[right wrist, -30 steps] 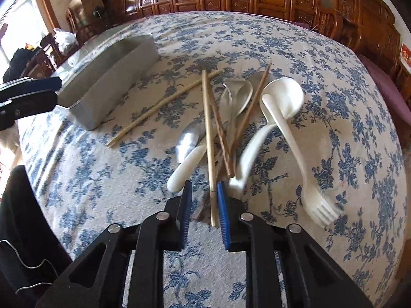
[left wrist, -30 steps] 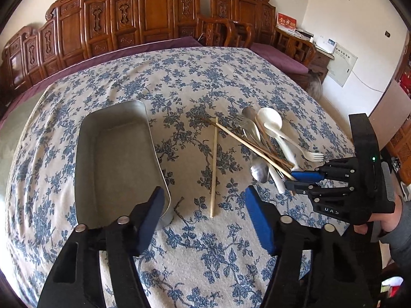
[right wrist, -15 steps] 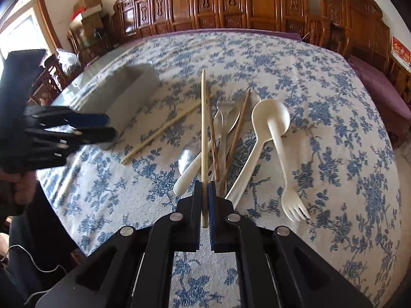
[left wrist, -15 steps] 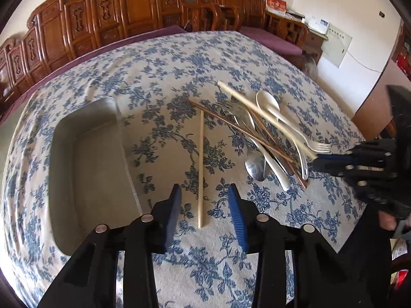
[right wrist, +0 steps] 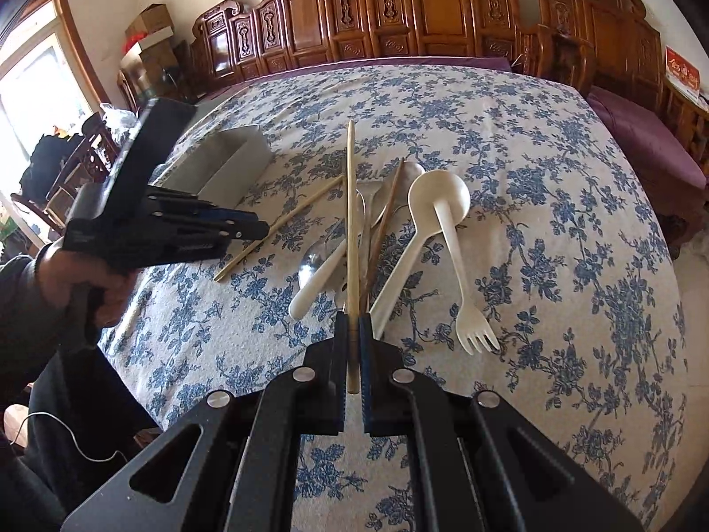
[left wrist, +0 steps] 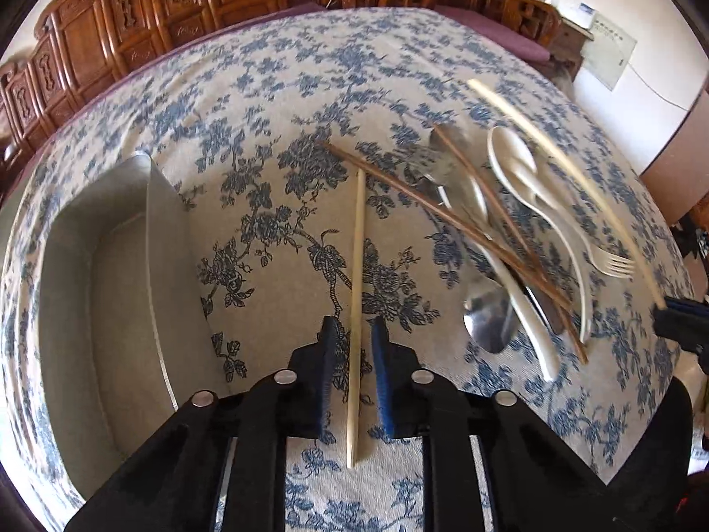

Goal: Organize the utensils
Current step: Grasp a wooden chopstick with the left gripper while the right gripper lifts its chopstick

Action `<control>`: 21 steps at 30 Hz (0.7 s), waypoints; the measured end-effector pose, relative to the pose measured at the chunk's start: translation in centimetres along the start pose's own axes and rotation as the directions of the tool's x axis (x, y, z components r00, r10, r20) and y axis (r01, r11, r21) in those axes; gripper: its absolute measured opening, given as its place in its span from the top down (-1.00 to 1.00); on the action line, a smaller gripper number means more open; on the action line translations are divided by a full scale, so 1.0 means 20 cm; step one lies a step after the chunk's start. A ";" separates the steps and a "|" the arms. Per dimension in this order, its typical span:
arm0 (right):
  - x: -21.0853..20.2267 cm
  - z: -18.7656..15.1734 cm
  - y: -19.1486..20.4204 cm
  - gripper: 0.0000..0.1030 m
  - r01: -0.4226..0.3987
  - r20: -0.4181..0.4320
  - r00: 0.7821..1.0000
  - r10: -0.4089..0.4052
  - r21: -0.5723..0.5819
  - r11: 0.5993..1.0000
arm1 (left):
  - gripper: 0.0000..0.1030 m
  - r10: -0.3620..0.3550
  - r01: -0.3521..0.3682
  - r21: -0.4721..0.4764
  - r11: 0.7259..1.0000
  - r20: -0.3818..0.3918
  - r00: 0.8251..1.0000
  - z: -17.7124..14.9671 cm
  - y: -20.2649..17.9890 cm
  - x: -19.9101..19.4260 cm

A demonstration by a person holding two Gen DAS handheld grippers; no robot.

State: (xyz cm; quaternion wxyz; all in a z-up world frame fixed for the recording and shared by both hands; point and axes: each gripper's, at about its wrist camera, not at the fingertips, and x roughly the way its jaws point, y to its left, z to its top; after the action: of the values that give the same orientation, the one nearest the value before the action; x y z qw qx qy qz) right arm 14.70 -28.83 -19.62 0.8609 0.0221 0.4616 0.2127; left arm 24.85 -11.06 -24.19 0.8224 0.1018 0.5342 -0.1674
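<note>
Chopstick (right wrist: 351, 221) in right gripper (right wrist: 353, 337) jaws

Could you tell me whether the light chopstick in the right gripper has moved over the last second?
Yes. The light chopstick, clamped in the right gripper, has lifted off the utensil pile it lay in.

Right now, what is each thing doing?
Right hand-held gripper: shut on a pale chopstick, lifted.
Left hand-held gripper: open around the other pale chopstick, lying flat.
Metal tray: empty.
Utensil pile: heaped, untouched.
</note>
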 end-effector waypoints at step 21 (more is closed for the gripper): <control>-0.06 0.00 0.09 0.89 0.049 0.021 0.999 -0.049 -0.022 0.999 | 0.92 -0.004 0.012 -0.085 0.996 0.102 0.995 -0.10 0.11 -0.31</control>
State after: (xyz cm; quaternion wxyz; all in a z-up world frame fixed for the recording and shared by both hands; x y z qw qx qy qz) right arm 13.53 -27.67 -18.29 0.8708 0.0034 0.4506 0.1965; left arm 21.76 -7.25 -19.40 0.8514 0.0557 0.4987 -0.1527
